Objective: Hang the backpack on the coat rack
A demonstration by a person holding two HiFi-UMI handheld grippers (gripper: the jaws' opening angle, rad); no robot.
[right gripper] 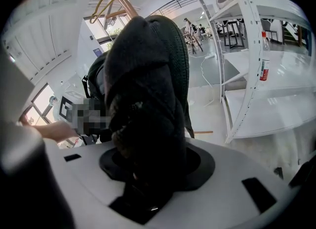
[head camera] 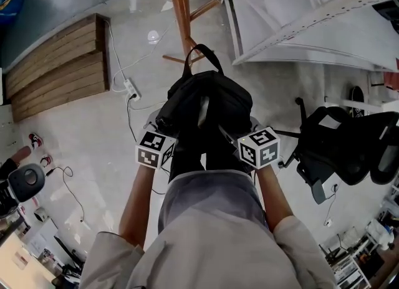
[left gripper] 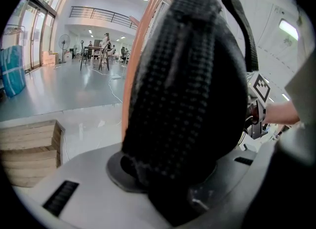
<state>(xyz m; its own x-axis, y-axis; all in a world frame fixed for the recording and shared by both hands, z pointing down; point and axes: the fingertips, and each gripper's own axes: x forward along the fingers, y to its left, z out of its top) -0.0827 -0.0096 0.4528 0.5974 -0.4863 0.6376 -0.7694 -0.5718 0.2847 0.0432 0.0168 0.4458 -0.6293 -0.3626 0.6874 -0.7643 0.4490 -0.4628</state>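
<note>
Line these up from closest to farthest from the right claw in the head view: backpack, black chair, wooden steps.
1. backpack, gripped in the right claw itself.
2. black chair, on the floor to its right.
3. wooden steps, far off at upper left.

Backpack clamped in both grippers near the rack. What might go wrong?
The left gripper and right gripper clamp only soft backpack fabric; it might slip. The top handle is a narrow loop and may miss the arms of the coat rack. A power strip lies near the rack's base: trip hazard.
</note>
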